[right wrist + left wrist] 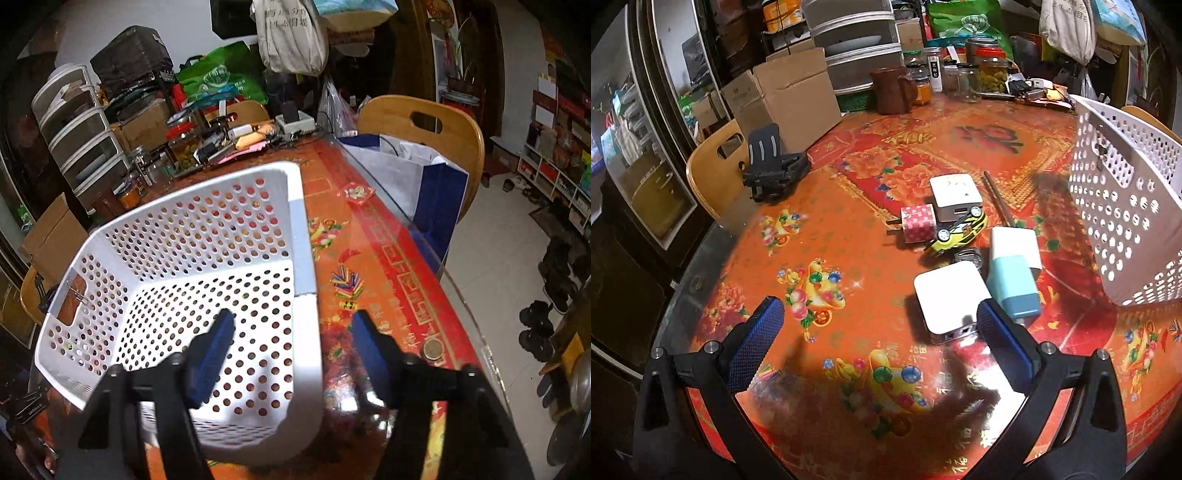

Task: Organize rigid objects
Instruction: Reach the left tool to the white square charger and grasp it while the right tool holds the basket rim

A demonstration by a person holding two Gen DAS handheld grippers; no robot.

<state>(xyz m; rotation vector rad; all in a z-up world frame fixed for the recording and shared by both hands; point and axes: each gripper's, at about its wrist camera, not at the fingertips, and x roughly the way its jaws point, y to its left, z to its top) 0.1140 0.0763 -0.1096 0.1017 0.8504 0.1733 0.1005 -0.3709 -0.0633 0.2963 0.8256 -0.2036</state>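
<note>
The left hand-held gripper hangs wide open and empty above the table, a white box just by its right finger. Further right lie a yellow toy car and a blue-white block. The right hand-held gripper, partly open and empty, straddles the near-right wall of the white basket.

left tool: jaws spread wide, nothing between the blue pads, pitched down toward the counter, hovering clear of it. black arms frame the bottom corners of its view. right tool: also pitched down, jaws partly apart, pads not pressing on anything. its left finger sits over the white basket, right finger outside the basket wall, so the jaws straddle the rim without contact.
</note>
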